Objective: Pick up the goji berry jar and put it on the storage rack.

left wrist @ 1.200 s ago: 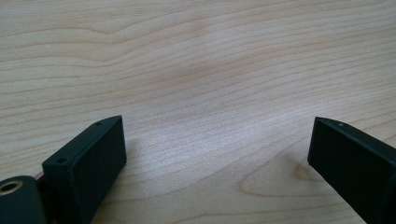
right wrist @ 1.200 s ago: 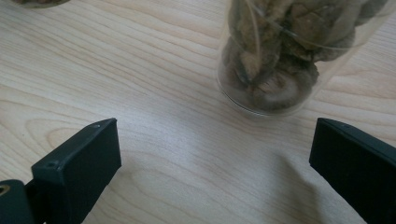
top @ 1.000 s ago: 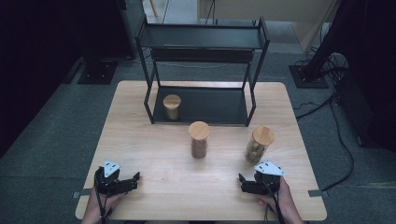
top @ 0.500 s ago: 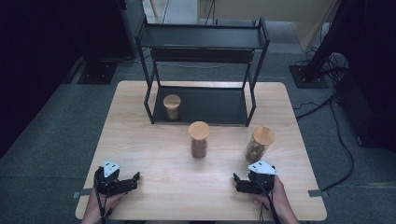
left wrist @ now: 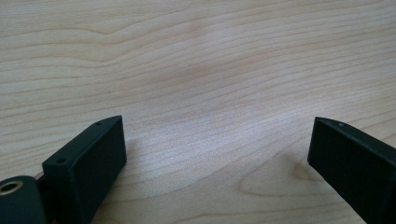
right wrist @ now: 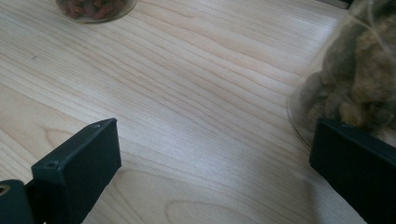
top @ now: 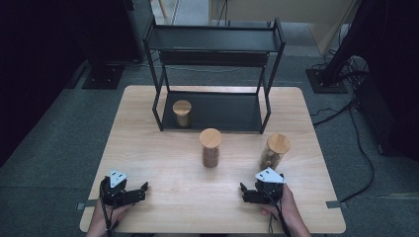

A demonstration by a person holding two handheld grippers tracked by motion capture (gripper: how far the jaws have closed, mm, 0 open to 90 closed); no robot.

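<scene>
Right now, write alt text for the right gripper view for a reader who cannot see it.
The right tongs sit open just above a pale wooden table, their two black jaws wide apart with nothing between them. A clear jar of brownish lumps stands just beyond the jaw at the picture's right, and the base of a second jar of reddish bits shows at top left.

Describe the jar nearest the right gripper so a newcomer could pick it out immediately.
Start at the black shelf rack at the table's far side; two jars stand on bare wood in front of it. Take the right-hand jar, just beyond the right gripper: clear, wooden lid, pale brown lumps, unlike the middle jar with darker reddish contents.
</scene>
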